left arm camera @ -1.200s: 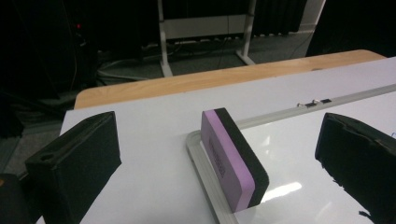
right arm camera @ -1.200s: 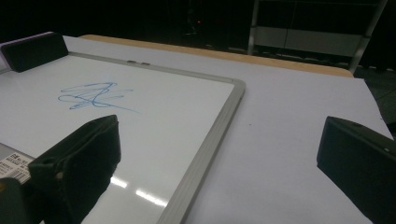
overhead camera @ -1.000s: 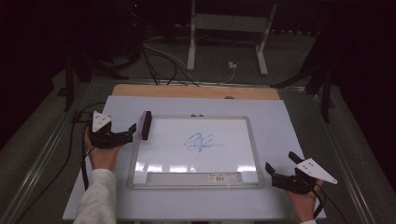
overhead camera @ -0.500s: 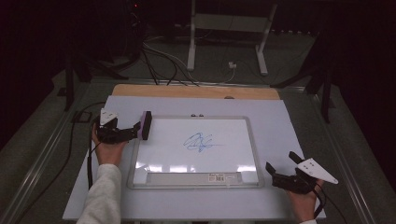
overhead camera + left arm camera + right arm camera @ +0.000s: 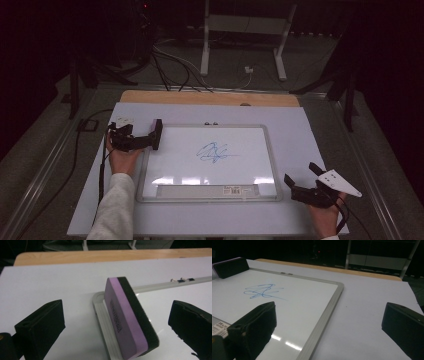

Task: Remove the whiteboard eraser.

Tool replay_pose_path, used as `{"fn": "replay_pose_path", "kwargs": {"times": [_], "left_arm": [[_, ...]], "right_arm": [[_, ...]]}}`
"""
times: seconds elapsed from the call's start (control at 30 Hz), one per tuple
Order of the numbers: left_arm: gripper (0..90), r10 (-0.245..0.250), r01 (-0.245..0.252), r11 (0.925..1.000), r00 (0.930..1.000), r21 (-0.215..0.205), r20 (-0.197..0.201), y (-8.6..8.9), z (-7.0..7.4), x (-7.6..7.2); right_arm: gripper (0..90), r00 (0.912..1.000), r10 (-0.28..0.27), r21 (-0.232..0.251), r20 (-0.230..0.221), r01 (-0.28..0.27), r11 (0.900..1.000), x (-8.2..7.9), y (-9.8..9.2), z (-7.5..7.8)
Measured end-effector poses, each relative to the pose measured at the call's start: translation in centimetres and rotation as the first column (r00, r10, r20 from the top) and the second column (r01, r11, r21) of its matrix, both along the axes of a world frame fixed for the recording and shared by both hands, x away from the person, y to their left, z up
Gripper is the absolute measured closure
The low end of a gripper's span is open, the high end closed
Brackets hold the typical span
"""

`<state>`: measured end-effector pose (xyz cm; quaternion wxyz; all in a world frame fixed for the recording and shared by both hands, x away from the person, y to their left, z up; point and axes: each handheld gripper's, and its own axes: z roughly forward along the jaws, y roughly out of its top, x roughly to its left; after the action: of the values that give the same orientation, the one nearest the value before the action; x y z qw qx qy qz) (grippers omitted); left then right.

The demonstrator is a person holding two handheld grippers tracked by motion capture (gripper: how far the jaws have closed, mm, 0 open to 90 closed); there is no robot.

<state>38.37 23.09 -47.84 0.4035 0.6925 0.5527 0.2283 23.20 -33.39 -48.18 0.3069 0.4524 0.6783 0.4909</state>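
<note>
My left gripper (image 5: 112, 322) wide open around the purple eraser (image 5: 125, 320), its dark print unreadable, whiteboard (image 5: 210, 197) blue scribble (image 5: 215, 151) beyond, right gripper (image 5: 302, 182) open, empty

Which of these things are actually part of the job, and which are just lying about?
Part of the job:
- eraser, standing on edge between the open left tongs
- whiteboard
- blue scribble on it

Just lying about:
- right tongs, open, idle beside the board's corner
- label strip
- cables and metal stand behind the table
</note>
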Motion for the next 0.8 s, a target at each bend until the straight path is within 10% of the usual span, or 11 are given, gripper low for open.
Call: {"fn": "replay_pose_path", "kwargs": {"times": [0.8], "left_arm": [[26.0, -0.011, 0.007, 0.999, 0.9958, -0.045, -0.091, 0.1, -1.1, 1.0]], "right_arm": [[0.0, 1.0, 0.001, -0.005, -0.007, -0.001, 1.0, 0.0, 0.0, -0.1]]}}
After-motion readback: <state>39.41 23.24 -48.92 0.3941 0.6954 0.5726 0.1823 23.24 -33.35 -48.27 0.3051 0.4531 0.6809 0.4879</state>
